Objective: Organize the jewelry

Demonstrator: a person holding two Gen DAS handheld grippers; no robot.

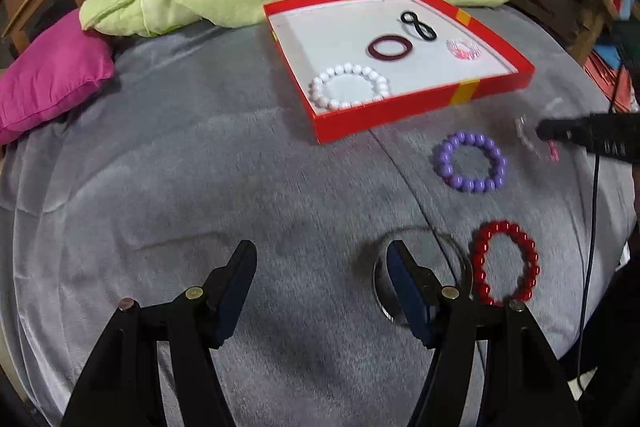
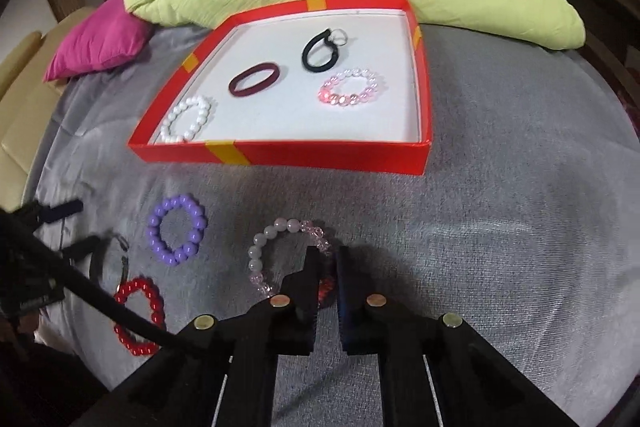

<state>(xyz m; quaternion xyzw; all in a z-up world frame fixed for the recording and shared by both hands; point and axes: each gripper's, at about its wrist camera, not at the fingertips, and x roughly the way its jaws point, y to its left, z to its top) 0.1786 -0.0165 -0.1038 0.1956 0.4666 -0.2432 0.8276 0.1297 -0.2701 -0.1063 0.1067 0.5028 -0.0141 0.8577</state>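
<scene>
Jaws of the left gripper stand spread, holding nothing, above the grey bed cover; those of the right gripper are clamped on a pale pink-and-white bead bracelet. Inside the red box lie a white bead bracelet, a maroon hair band, a black hair tie and a pink crystal bracelet.

No legible text — labels too blurred

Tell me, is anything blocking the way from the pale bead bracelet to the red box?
Nothing visible is. The pale bead bracelet, at the right gripper, lies on bare grey blanket in front of the red box, whose low front wall must be cleared.
</scene>
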